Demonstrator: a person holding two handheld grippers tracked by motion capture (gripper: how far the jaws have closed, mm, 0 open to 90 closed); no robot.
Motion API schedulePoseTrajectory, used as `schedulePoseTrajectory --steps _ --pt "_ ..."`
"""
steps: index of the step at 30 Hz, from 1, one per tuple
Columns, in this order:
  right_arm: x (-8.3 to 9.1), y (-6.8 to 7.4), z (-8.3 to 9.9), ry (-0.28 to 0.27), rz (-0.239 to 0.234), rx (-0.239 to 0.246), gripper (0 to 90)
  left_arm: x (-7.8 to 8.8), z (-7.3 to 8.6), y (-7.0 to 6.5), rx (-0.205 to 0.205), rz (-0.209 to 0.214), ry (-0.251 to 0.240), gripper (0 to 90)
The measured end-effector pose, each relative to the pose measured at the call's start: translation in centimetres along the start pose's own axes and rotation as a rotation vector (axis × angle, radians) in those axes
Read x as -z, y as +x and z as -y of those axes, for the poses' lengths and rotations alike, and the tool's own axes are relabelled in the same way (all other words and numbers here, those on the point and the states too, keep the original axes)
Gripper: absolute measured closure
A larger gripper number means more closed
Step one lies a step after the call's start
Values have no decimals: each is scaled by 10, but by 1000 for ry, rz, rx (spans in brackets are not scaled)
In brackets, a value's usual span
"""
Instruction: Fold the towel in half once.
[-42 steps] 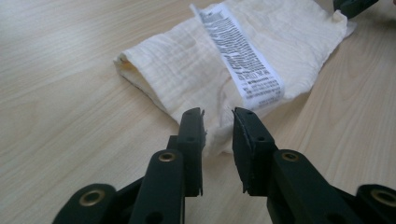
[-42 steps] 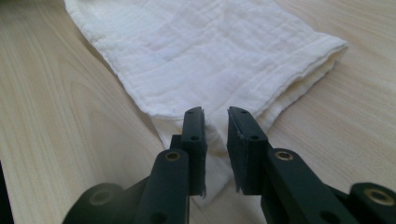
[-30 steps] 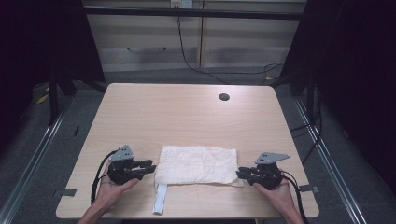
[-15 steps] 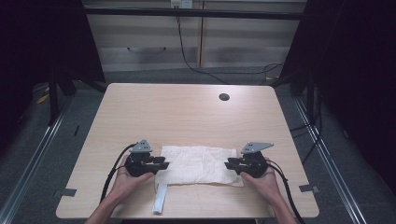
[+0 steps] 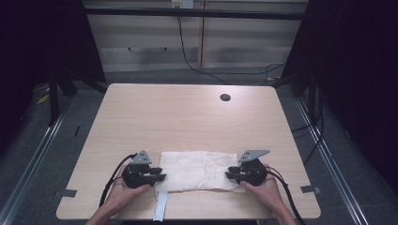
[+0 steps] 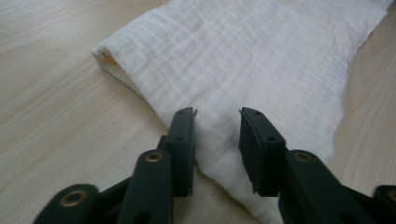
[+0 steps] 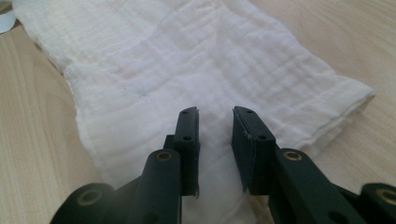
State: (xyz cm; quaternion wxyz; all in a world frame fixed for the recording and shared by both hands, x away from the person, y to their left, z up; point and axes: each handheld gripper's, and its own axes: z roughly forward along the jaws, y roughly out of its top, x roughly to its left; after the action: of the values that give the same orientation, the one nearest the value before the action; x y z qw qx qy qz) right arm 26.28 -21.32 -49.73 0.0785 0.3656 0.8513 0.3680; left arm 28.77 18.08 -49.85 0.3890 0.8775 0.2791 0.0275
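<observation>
White folded cloth (image 5: 197,170) flat near the table's (image 5: 187,117) front edge, left gripper (image 6: 217,135) over its left end and right gripper (image 7: 215,133) over its right end, each with jaws a narrow gap apart above the fabric, nothing pinched yet. Probably a pinch at both ends: best to press low, catch every layer, close together, and keep clear of the white strip (image 5: 161,212) at the front edge.

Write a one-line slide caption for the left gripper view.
Left tongs open over the near edge of a folded white crinkled-cotton cloth lying on a pale wooden table.
</observation>
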Motion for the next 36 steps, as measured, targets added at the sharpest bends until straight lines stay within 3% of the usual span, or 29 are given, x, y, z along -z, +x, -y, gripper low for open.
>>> schedulePoseTrajectory --steps 3,7,12,13,16,20,25,27,30,33,36 --pt "-1 -2 0 0 -9 0 854 1 2 3 26 18 -3 827" --pt "1 3 3 4 -15 -1 866 3 4 -3 1 19 9 844" --pt "4 8 3 16 -12 25 835 3 3 -1 5 40 19 845" --pt "5 6 1 6 4 31 823 3 2 -1 3 36 27 845" --pt "11 -10 -9 -57 45 -14 769 2 2 -1 2 37 20 845" --pt "9 -35 -16 -83 86 -65 688 2 3 1 12 44 9 844" --pt "-5 -48 -17 -54 56 -106 649 3 2 2 20 41 10 833" --pt "-9 -48 -14 -24 69 -103 645 6 0 4 22 44 -11 798" --pt "-8 -49 -12 -29 60 -102 682 16 -12 14 82 59 -90 769" --pt "-8 -48 -12 -25 56 -85 808 18 -26 30 110 22 -136 684" --pt "-9 -48 -12 -25 40 -80 858 8 -33 45 133 -13 -138 631"
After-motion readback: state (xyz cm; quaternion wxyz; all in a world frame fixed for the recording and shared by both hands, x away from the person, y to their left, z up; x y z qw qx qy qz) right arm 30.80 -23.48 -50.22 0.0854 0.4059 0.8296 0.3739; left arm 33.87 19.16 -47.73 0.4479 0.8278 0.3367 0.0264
